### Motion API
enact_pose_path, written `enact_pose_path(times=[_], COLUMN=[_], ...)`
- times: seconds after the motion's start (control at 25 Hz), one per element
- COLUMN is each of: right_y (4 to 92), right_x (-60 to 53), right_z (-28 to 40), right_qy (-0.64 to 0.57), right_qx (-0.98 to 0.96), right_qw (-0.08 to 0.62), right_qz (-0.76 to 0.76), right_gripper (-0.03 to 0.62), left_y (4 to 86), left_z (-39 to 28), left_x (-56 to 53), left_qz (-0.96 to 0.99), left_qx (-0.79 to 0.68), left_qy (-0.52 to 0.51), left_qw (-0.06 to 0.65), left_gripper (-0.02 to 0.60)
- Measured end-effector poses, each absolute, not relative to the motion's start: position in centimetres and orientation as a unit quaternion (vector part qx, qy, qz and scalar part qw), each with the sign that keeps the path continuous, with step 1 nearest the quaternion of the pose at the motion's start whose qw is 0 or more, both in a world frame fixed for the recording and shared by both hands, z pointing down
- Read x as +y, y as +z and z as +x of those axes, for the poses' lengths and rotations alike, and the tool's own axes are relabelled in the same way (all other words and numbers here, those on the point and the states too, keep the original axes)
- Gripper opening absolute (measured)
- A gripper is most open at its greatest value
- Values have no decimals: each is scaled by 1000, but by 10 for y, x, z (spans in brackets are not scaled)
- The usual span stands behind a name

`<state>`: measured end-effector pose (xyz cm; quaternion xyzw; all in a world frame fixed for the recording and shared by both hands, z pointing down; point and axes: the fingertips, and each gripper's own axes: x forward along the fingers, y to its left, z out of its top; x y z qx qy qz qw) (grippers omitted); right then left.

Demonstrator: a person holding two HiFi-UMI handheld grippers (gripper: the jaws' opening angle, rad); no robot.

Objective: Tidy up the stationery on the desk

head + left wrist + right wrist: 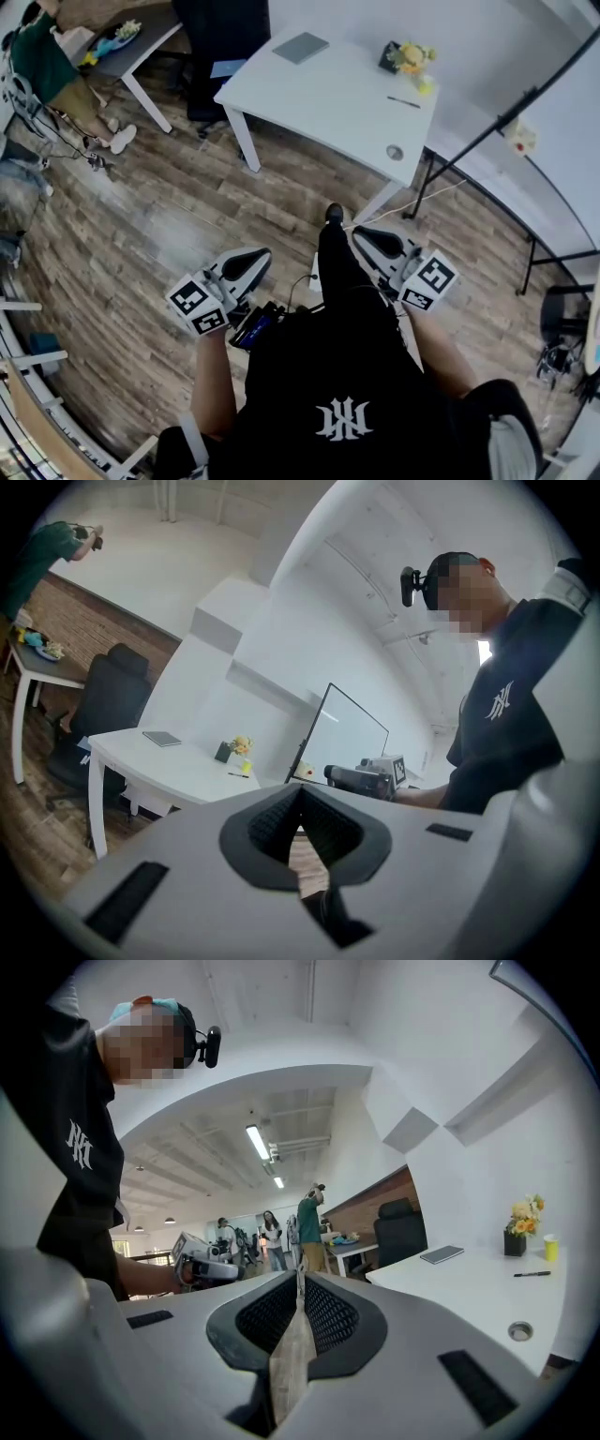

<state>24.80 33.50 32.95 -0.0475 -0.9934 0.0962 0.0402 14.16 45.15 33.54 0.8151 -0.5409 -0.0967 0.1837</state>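
Head view from above and both gripper views. The left gripper [300, 806] and the right gripper [300, 1290] are held level at the person's [356, 394] sides over the wooden floor [159, 234]. Each has its jaws clenched together with nothing between them, and both are well apart from the white desk [328, 108]. On the tabletop, a grey notebook [300, 47] lies flat at the far corner. A flower pot [409, 58] stands at the right-hand corner with a yellow cup [426, 85] just beside it. A pen [403, 101] lies near the same right edge and shows only as a thin dark line. A round cable hole [395, 152] sits near the nearest corner. The cup's contents cannot be made out. A dark chair [220, 47] beyond the desk's left edge is cut off by the picture's top and partly hidden by the tabletop. The person's torso hides the floor below the grippers.
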Motion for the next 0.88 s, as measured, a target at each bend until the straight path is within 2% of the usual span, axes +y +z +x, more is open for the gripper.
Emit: enact_pose_path(times=[0.32,0.88], right_y=[340,341], right_x=[279,101], right_z=[192,55], right_qy=[104,116], right_qx=[-993,-990], right_qw=[15,52], right_qz=[-54,-68], right_gripper=[49,49], left_y=[343,353], left_z=[88,-43], left_x=[396,202], left_qz=[814,810], left_qx=[-547,-541], left_qy=[-73,-39], left_qw=[183,224], left_gripper=[2,2])
